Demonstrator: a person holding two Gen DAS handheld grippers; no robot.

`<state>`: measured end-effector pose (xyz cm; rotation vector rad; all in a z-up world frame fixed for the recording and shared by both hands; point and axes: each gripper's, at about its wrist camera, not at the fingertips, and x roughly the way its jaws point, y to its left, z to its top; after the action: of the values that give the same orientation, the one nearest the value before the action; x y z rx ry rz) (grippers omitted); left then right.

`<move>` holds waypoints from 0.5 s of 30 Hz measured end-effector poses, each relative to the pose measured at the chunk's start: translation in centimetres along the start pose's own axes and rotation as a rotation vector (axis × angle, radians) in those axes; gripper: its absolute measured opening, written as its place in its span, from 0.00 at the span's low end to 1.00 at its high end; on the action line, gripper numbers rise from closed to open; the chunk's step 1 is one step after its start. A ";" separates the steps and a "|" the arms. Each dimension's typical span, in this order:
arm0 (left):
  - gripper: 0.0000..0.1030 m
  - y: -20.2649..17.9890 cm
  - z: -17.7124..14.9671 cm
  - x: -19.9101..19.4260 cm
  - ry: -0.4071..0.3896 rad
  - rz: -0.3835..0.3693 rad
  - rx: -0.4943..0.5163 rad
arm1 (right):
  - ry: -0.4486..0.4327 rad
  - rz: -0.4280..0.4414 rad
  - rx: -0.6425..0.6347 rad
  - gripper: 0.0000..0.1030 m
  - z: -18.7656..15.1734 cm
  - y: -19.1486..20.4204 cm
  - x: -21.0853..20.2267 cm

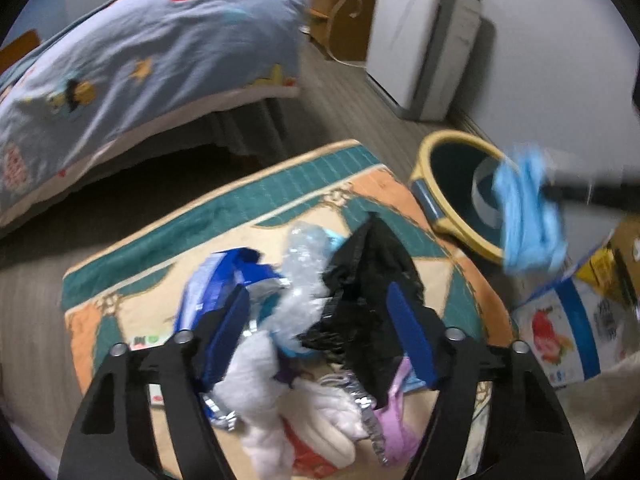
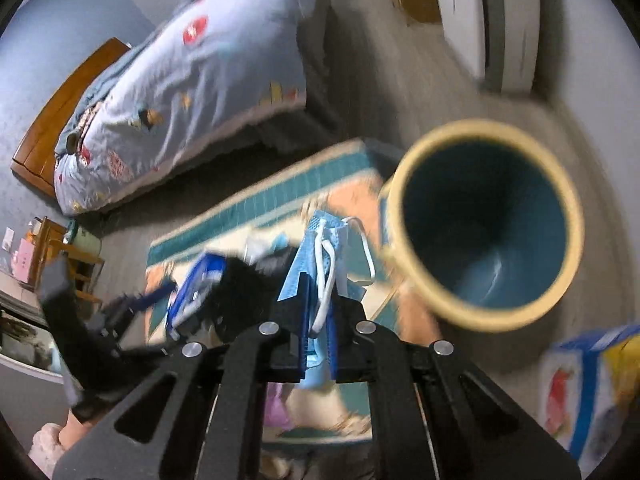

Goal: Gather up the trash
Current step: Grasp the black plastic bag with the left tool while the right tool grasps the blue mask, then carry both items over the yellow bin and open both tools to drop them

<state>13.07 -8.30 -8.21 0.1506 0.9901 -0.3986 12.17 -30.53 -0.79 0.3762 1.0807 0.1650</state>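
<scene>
Mask in the right jaws, bin just ahead: trash collection on a bedroom rug.

My right gripper (image 2: pixel 318 312) has its jaws clenched on a blue face mask (image 2: pixel 320 252), which hangs with its long axis running up out of the grip, ear loops dangling. The waste bin (image 2: pixel 404 184) stands to the right and just beyond, mouth open toward me; this hand is the nearer one to it. My left gripper (image 1: pixel 320 320) holds its jaws apart over the trash pile (image 1: pixel 304 300), astride black plastic (image 1: pixel 368 280) and clear film (image 1: pixel 304 248), pressing on nothing I can see. The pile lies on the rug (image 1: pixel 280 184) beside the bed (image 1: pixel 152 52).
</scene>
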 end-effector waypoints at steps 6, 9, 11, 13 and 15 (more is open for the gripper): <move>0.46 -2.3 -0.5 3.6 0.100 0.024 0.111 | -0.039 0.056 0.020 0.07 1.8 -1.9 -0.3; 0.22 -2.5 -0.6 4.2 0.116 0.035 0.134 | -0.052 0.045 -0.009 0.07 2.1 -2.1 -0.6; 0.14 -2.5 -0.1 3.5 0.096 0.027 0.124 | -0.070 0.037 -0.028 0.07 2.5 -1.9 -1.0; 0.13 -2.6 0.6 2.6 0.061 0.020 0.116 | -0.095 0.028 -0.041 0.07 2.9 -2.3 -1.7; 0.12 -3.1 1.4 1.1 0.004 0.017 0.123 | -0.118 0.025 -0.041 0.07 3.0 -2.9 -2.3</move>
<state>13.44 -11.78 -8.18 0.2708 0.9682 -0.4437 13.66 -34.54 1.26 0.3583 0.9558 0.1844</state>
